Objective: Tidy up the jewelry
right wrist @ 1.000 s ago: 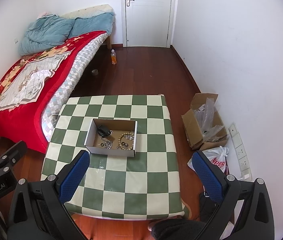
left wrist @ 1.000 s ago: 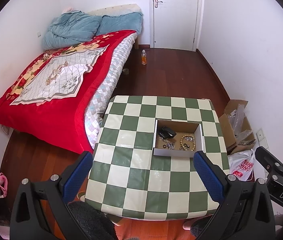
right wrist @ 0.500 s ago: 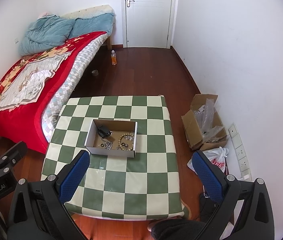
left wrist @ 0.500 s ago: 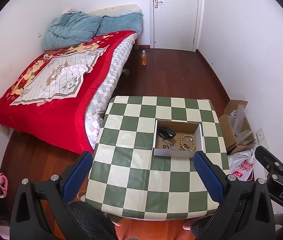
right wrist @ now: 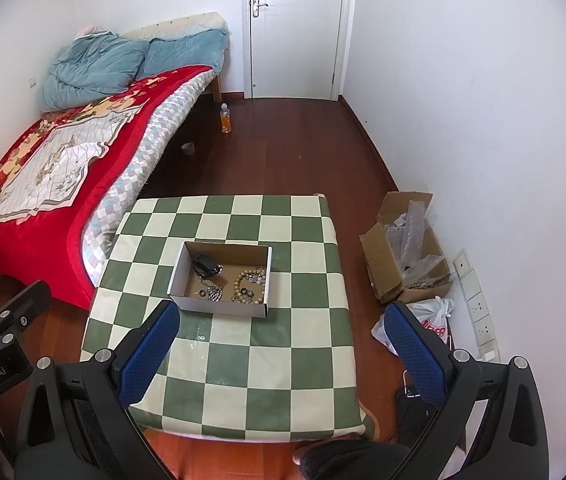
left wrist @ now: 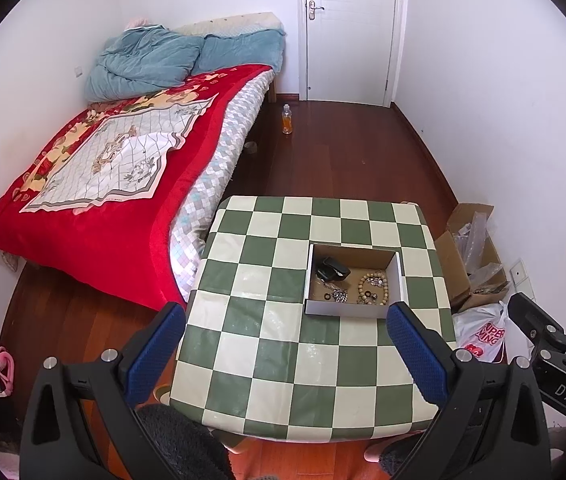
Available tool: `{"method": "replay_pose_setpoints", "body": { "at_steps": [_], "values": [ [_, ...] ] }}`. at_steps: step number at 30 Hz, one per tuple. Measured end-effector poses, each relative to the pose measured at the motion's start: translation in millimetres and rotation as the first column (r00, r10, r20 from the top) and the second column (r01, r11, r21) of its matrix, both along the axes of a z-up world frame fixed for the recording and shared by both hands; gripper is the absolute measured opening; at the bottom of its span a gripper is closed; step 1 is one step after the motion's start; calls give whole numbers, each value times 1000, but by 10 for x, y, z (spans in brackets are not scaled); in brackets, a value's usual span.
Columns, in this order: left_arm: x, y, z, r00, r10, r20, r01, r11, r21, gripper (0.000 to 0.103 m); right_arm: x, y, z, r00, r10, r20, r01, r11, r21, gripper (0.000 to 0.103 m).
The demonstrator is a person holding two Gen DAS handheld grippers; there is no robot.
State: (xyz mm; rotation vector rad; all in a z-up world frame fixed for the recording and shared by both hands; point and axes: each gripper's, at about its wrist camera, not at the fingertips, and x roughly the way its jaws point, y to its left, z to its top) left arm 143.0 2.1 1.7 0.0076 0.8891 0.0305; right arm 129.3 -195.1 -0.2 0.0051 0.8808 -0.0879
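A shallow cardboard box (left wrist: 347, 309) (right wrist: 219, 307) sits on a green-and-cream checkered table (left wrist: 267, 344) (right wrist: 283, 344). Inside lie a wooden bead bracelet (left wrist: 373, 282) (right wrist: 243, 280), a black pouch-like item (left wrist: 333, 269) (right wrist: 205, 262), and small silver and dark pieces (left wrist: 337, 295) (right wrist: 213, 293). My left gripper (left wrist: 285, 354) hangs open high above the table's near side, holding nothing. My right gripper (right wrist: 283, 354) is open too, equally high, with nothing between its blue pads. Each gripper's frame shows at the edge of the other's view.
A bed with a red blanket (left wrist: 95, 184) (right wrist: 43, 168) stands left of the table. An open carton of plastic wrap (right wrist: 403, 248) (left wrist: 473, 248) and a white bag (right wrist: 431, 320) lie right of it by the wall. A bottle (right wrist: 225, 119) stands on the wooden floor.
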Motion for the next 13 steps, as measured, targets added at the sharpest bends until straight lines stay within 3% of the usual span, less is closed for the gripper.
{"method": "replay_pose_setpoints", "body": {
  "at_steps": [13],
  "values": [
    [8,0,11,1000,7,9,-7,1000,-9,102,-21,-2,37,1000,-1,0,1,1000,6,103]
  ]
}}
